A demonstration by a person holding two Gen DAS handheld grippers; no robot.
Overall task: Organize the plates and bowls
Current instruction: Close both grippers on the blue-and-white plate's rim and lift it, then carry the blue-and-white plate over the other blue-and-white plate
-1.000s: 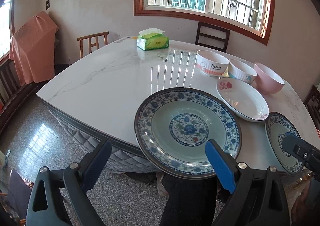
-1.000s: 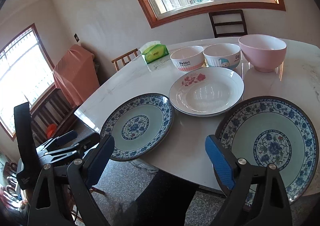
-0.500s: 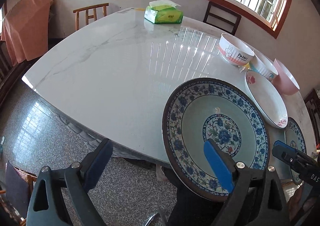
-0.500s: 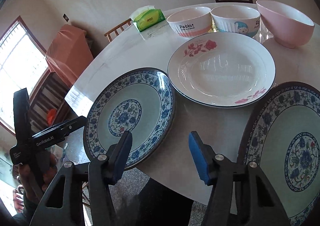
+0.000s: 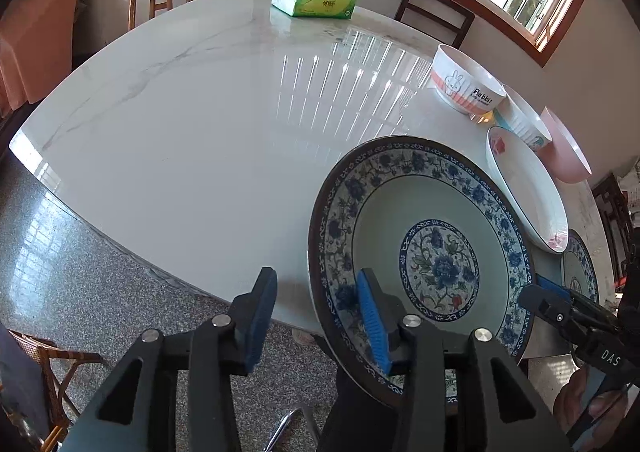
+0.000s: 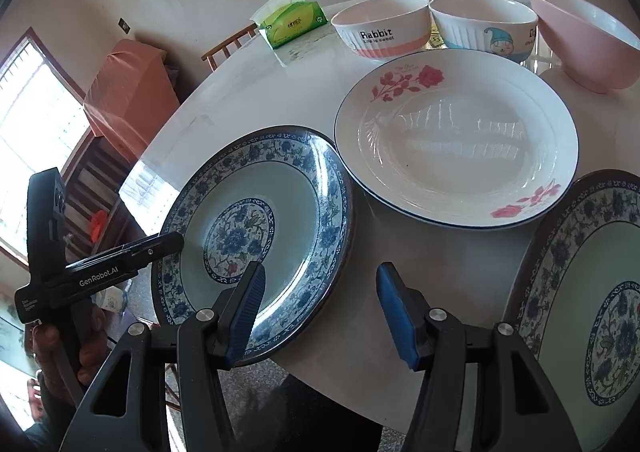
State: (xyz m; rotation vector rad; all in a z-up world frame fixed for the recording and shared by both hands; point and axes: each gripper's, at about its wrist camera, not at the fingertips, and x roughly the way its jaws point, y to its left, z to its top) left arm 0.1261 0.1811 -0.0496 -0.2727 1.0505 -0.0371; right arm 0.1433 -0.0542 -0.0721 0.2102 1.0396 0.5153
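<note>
left gripper (image 5: 316, 316) sitting part open, holding nothing, blue floral plate (image 5: 420, 252) rim lying between its jaws, right gripper (image 6: 320, 312) gaping open and empty, straddling that plate's other edge

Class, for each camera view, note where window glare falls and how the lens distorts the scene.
Left wrist view: striped window glare on the table, whose edge bows with fisheye curvature. Right wrist view: glare streaks inside the rose plate; a bright patch at the table's near-left edge.
</note>
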